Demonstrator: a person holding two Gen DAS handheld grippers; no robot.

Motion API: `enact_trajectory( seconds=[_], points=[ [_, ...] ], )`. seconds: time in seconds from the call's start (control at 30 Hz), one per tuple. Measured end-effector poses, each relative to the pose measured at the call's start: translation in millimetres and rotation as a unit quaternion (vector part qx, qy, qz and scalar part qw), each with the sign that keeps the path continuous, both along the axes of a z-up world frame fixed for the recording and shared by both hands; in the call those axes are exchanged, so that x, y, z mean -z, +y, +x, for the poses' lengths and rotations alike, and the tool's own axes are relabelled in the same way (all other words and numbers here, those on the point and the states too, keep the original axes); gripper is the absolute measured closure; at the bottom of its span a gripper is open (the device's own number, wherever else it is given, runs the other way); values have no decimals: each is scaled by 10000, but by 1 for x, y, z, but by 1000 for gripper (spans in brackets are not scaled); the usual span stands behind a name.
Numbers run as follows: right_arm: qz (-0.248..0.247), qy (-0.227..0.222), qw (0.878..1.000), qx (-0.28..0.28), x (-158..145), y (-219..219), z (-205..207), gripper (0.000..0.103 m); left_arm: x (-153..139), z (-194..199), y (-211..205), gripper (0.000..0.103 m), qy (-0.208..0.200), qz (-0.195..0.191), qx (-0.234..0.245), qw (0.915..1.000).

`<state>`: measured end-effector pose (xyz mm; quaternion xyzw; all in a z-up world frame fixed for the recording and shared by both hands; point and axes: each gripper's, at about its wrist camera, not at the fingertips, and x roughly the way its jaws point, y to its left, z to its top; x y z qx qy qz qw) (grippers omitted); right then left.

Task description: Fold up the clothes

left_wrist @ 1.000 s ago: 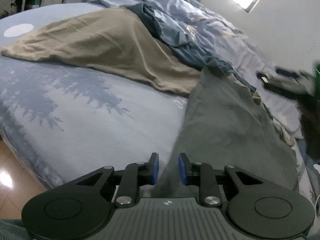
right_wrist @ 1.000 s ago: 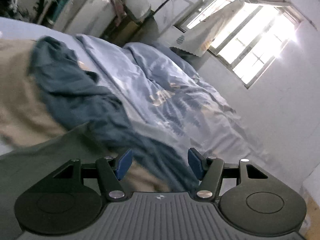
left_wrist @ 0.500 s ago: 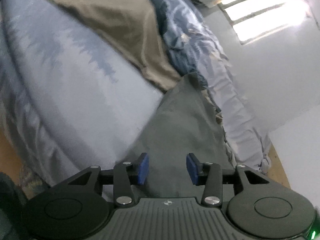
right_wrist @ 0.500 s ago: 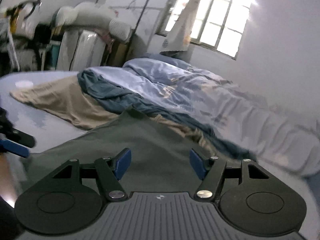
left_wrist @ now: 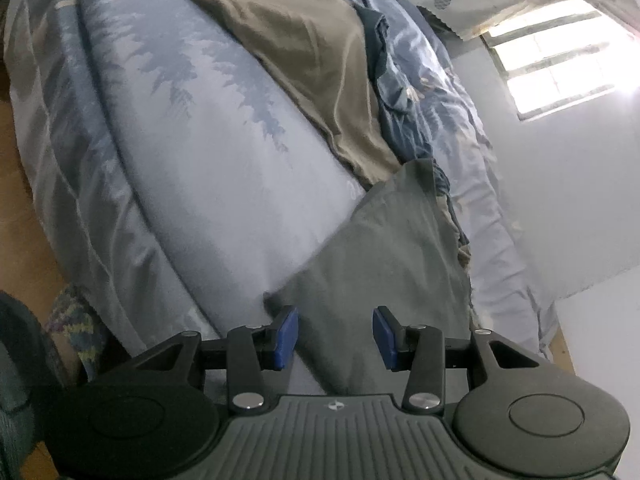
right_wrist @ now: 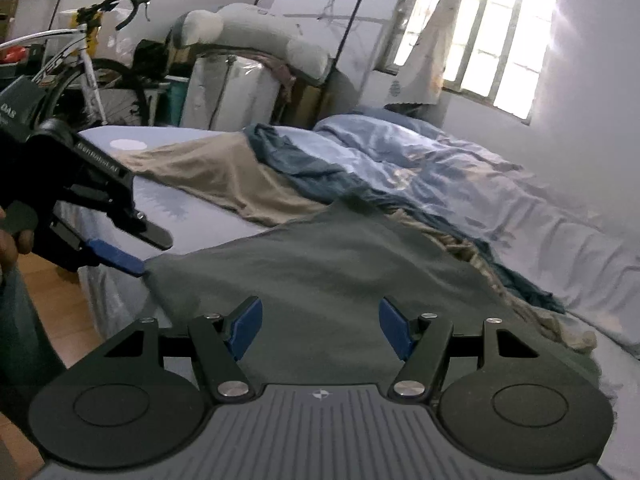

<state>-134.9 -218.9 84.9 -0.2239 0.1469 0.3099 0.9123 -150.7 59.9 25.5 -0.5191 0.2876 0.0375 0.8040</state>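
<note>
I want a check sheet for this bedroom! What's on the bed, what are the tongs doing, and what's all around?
Surface: bed, pale blue tree-print sheet.
Job's things: grey garment spread flat at the bed edge.
Clutter: tan garment, dark blue garment, rumpled blue duvet.
Grippers: left tongs open at the grey garment's corner; right tongs open above it.
Cables: nothing seen.
Surroundings: bicycle, window, wooden floor.
</note>
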Motion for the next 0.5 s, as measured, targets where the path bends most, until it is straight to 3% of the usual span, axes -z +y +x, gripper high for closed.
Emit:
enact_trajectory(
  seconds=[0.23, 0.33, 0.37, 0.5],
  points=[
    [-107, 17, 9996, -254, 6, 10, -7, 37, 14, 9, 2, 63, 196, -200, -140, 9995],
    [-189, 28, 9991, -385, 9, 17, -10, 37, 14, 10, 3, 74, 39, -194, -164, 9997],
    [-216, 31, 9988, -428, 10, 19, -11, 37, 12, 9, 3, 88, -42, -180, -162, 9997],
    [-325, 45, 9976, -603, 14, 27, -14, 37, 5, 7, 2, 97, -355, -148, -132, 9992]
  ],
)
